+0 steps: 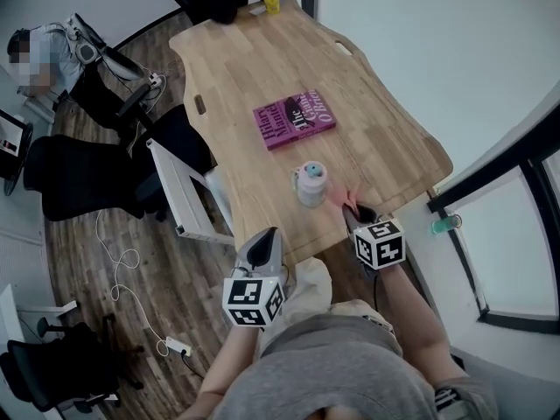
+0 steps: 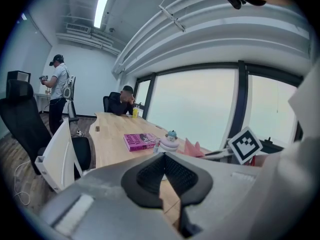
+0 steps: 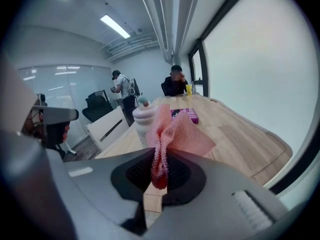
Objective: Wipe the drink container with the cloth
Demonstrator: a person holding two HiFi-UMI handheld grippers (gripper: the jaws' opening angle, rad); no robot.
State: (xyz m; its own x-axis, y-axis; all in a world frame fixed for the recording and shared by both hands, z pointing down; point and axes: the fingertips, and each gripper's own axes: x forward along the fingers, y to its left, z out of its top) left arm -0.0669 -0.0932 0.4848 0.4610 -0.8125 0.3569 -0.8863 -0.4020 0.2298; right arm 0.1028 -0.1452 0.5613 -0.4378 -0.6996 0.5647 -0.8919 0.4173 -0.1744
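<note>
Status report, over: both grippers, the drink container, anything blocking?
Left gripper shut, empty. Right gripper shut on pink mesh cloth. Pale round drink container upright on wooden table, cloth beside it. Path clear; magenta book lies farther off.

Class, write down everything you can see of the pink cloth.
The pink cloth looks like soft waffle-weave fabric. It is bunched, one gathered fold pinched between the shut jaws of the right gripper, the rest fanning out loosely beyond them above the wooden table. It is held close beside the drink container; whether they touch cannot be told.
</note>
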